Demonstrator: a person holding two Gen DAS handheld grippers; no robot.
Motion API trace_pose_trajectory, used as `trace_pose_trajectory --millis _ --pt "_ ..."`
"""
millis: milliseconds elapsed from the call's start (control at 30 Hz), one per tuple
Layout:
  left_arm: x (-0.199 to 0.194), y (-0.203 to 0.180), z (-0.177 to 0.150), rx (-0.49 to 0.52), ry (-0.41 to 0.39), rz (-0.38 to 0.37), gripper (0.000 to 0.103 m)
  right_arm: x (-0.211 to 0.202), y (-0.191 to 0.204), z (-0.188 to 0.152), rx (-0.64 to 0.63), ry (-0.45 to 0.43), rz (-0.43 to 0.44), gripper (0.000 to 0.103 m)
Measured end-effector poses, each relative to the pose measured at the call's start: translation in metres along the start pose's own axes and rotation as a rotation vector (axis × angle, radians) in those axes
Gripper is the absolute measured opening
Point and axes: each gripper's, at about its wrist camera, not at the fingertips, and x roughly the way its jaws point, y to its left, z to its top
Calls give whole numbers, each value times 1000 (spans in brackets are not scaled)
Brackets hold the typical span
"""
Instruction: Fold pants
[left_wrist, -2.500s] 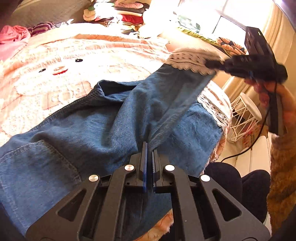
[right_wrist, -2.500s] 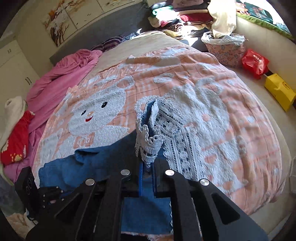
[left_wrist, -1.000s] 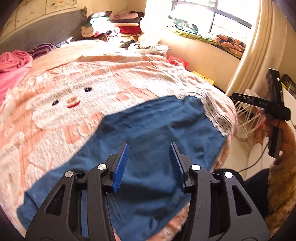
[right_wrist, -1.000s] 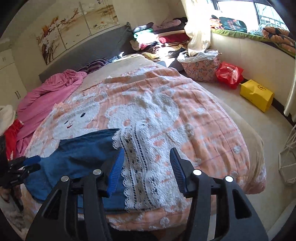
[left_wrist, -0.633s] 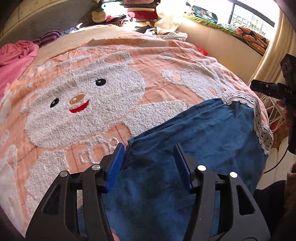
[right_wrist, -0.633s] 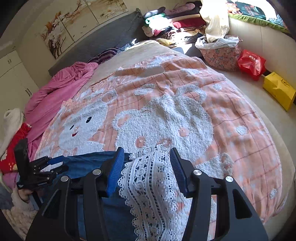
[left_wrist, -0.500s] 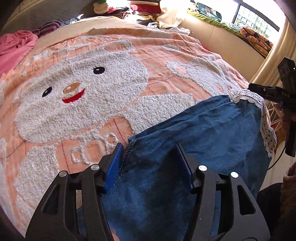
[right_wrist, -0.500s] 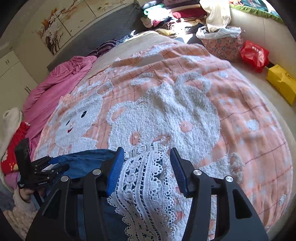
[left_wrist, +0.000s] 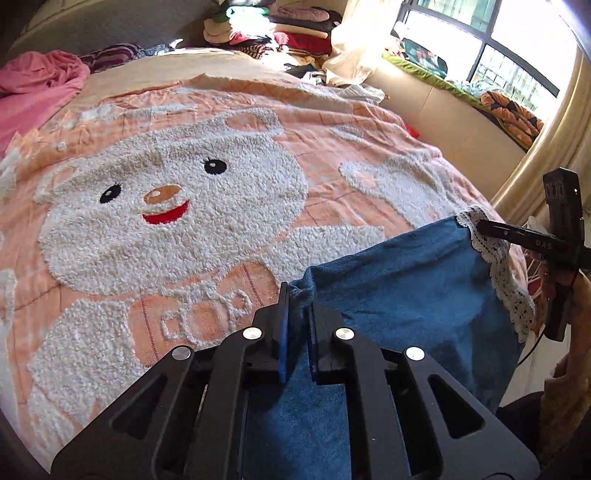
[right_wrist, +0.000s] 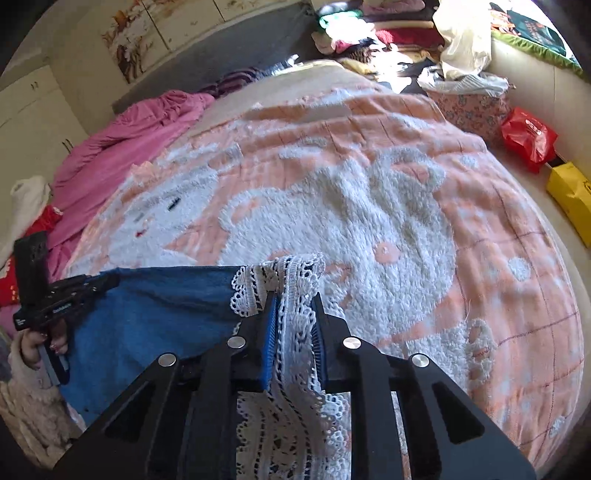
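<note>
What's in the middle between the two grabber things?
In both views the folded pants stretch between them: blue denim edge from the left gripper to the lace hem that the right gripper pinches, over the bear blanket.

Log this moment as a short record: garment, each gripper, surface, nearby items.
garment: blue denim pants with white lace hem, lying on the bed
left gripper: shut on the denim's far edge
right gripper: shut on the lace hem
surface: peach bear-pattern blanket
nearby: pink bedding, red bag, yellow bag
</note>
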Motion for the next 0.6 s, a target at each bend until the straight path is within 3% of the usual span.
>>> trace_pose_trajectory --millis 100,200,233,367,400,433,467,533,600 --pt "11 1 -5 9 35 35 12 14 -9 -5 33 29 -16 37" --pt "5 6 -7 -7 29 29 30 4 -21 -4 84 1 -2 51" --pt "5 8 -7 -15 34 20 37 3 -24 -3 91 -2 -17 51" --pt "7 6 -14 -8 50 17 36 15 -26 -3 109 15 66 52" --pt "7 5 -14 -6 49 13 31 17 -23 -3 97 21 81 49" --pt "6 3 -15 -10 51 -2 18 18 -17 -3 73 28 92 44" --pt "5 1 -16 -7 48 -6 9 19 -10 -4 40 38 106 29" --pt "1 -4 -18 19 34 17 8 13 0 -3 -6 12 117 14" --pt "-4 -7 -19 27 4 34 8 -3 4 3 -9 -65 117 14"
